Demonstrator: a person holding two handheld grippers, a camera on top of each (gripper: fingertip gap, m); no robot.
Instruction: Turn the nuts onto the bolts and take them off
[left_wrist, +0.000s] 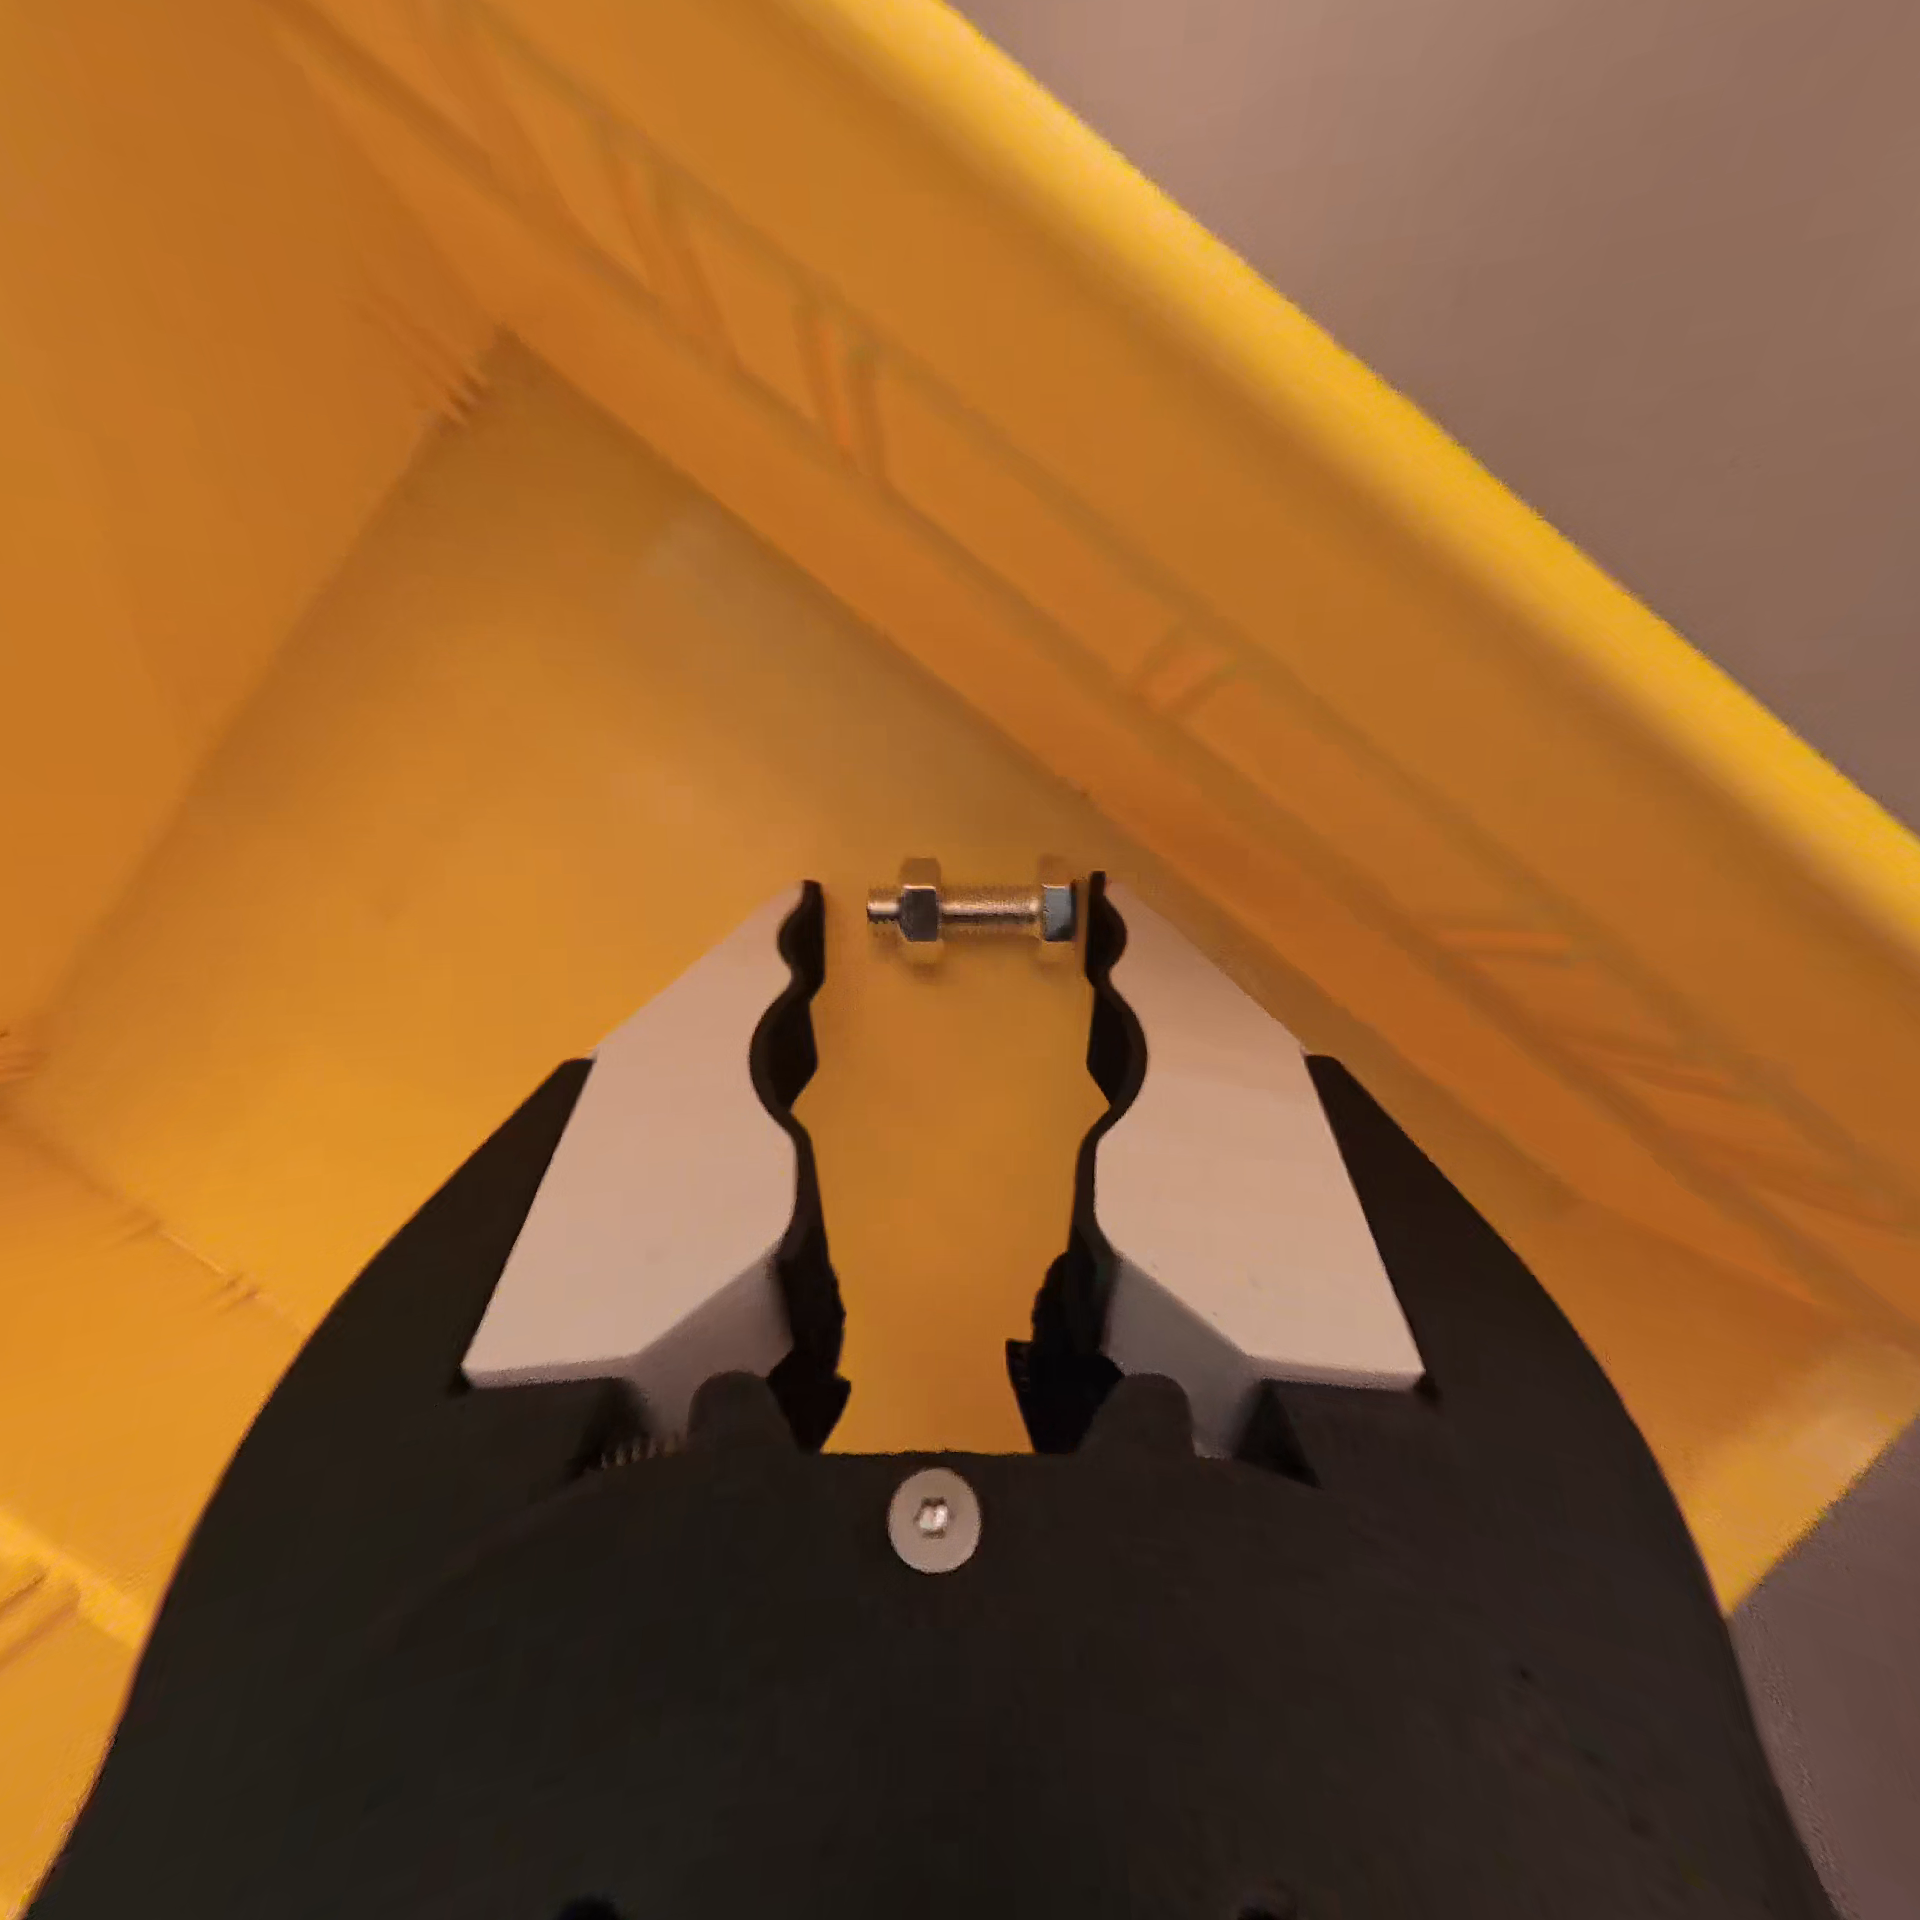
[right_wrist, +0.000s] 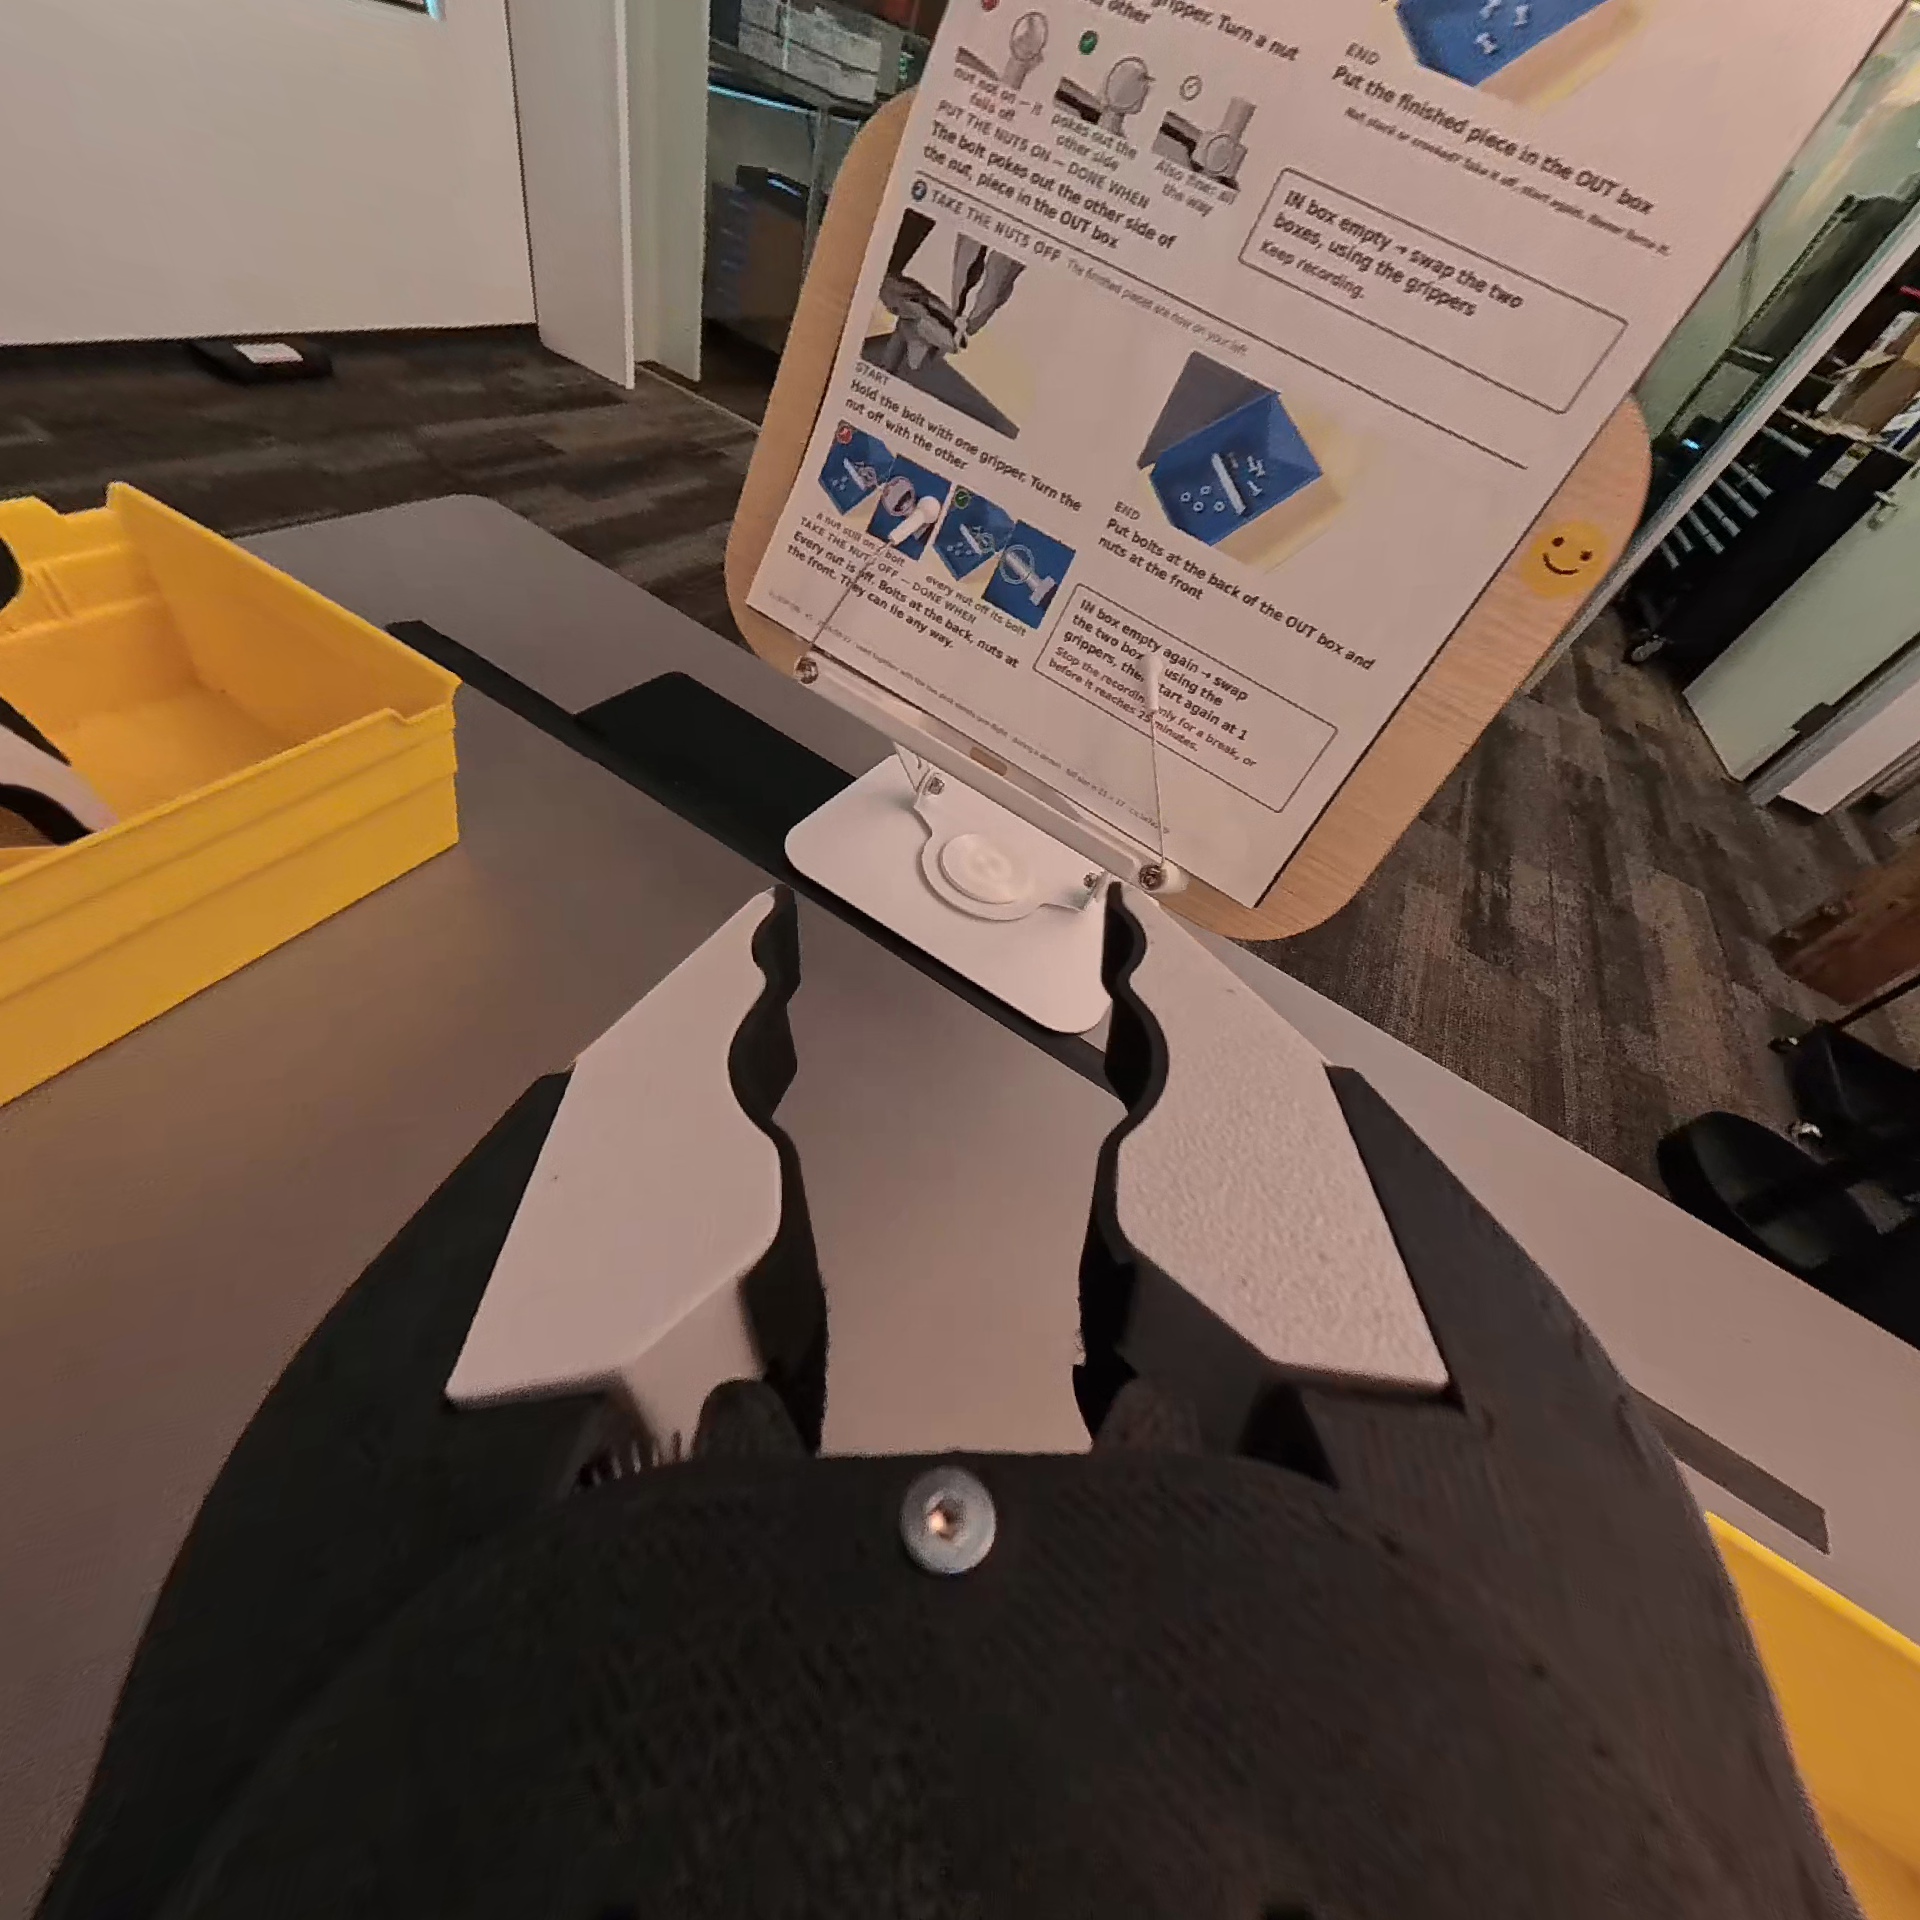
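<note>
Silver metal, the bolt (left_wrist: 971, 914) lies crosswise on the floor of a yellow bin (left_wrist: 436, 790), with a nut (left_wrist: 920, 914) threaded near its left end and its head at the right. It sits just past the tips of the left tongs (left_wrist: 956, 904), which are spread wide; the bolt's head looks close to the right fingertip (left_wrist: 1096, 914), though contact cannot be told. The bin's ribbed far wall runs diagonally behind the bolt, with grey tabletop (left_wrist: 1662, 260) beyond its rim.

In the right wrist view, the right tongs (right_wrist: 951, 914) are likewise spread and hold nothing, poised over the grey tabletop. To the far left stands the yellow bin (right_wrist: 312, 790). Ahead, a white stand (right_wrist: 987, 894) props up a printed instruction sheet (right_wrist: 1195, 364) on a wooden board (right_wrist: 1475, 748). Another yellow edge (right_wrist: 1839, 1714) shows at near right.
</note>
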